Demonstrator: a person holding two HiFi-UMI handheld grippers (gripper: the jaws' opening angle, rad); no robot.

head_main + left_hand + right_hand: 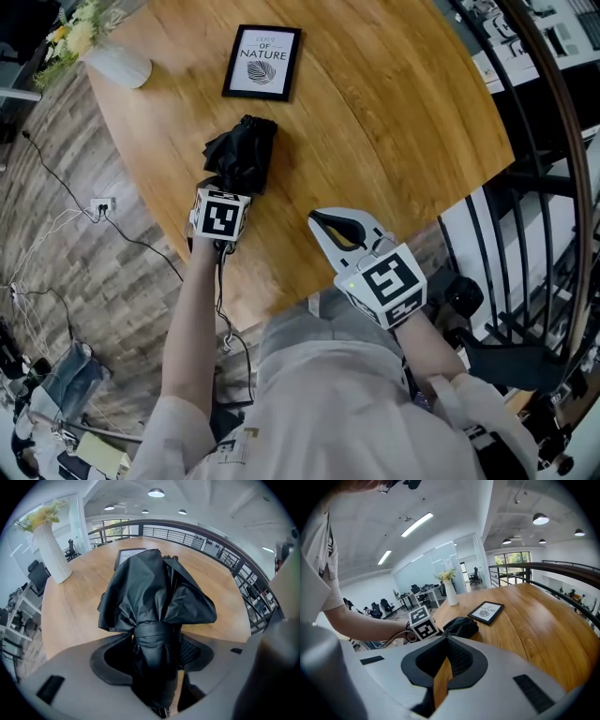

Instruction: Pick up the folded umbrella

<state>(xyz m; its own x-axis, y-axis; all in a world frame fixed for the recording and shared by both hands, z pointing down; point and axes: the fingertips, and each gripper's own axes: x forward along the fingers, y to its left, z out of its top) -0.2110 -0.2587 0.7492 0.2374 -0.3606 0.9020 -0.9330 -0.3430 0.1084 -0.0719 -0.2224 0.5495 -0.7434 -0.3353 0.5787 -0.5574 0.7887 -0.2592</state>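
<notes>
Round wooden worktop [394,122] on an office mezzanine, with a dark railing [553,141] curving past its right side and wood-look flooring below. The folded umbrella [246,150] – black, its canopy bunched and strapped – is seen lying on the worktop near the edge closest to the person, just below a framed "OF NATURE" print [262,62]. A white vase [120,66] with yellow flowers [75,33] is placed at the far left edge, well apart from the umbrella. The left tongs [152,656] are pointed steeply down and set astride the strapped part of the umbrella; the jaws are spread wide, with a dark gap visible beside the left pad – no squeeze is seen. The right tongs [337,230] are held above the near edge, to the right of the umbrella and apart from it; their jaws are drawn together and nothing is gripped.
</notes>
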